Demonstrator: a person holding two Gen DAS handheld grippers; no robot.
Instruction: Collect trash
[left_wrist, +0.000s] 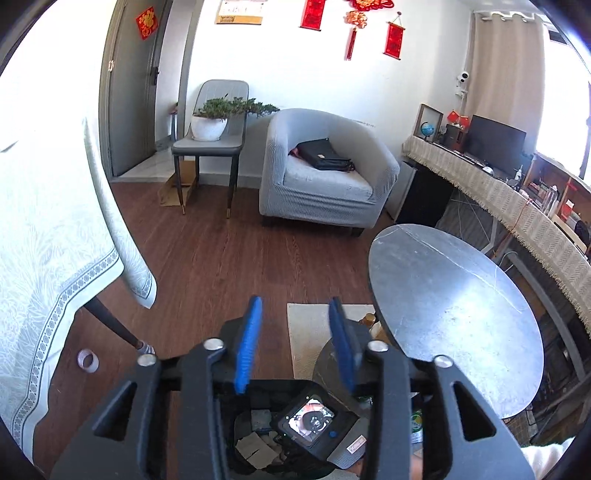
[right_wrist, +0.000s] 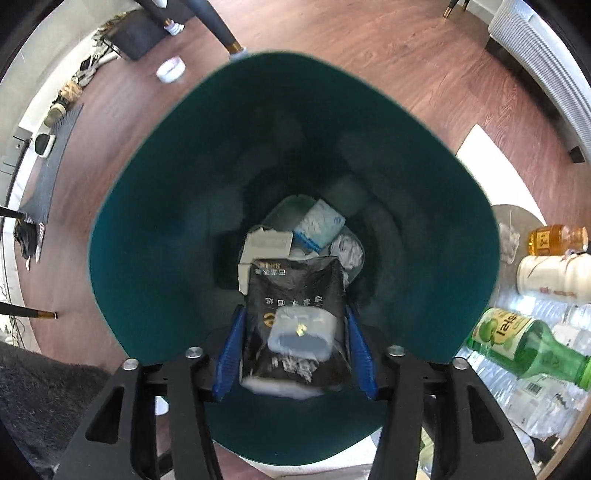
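Note:
In the right wrist view my right gripper (right_wrist: 295, 347) points down into a dark green trash bin (right_wrist: 155, 229). A black printed packet (right_wrist: 295, 291) with a clear plastic piece on it lies between the blue fingers (right_wrist: 231, 354); the jaws stand wide, and the packet looks blurred. Paper scraps and a blue-white tissue pack (right_wrist: 319, 225) lie at the bin's bottom. In the left wrist view my left gripper (left_wrist: 295, 332) is open and empty, held above the bin (left_wrist: 255, 443) and the right gripper's camera (left_wrist: 314, 421).
A green glass bottle (right_wrist: 528, 347), a white bottle (right_wrist: 550, 277), an amber bottle (right_wrist: 557, 240) and clear plastic bottles lie right of the bin. A round grey table (left_wrist: 454, 314), a tablecloth-covered table (left_wrist: 48, 240), an armchair (left_wrist: 325, 173) and a tape roll (left_wrist: 87, 360) stand around.

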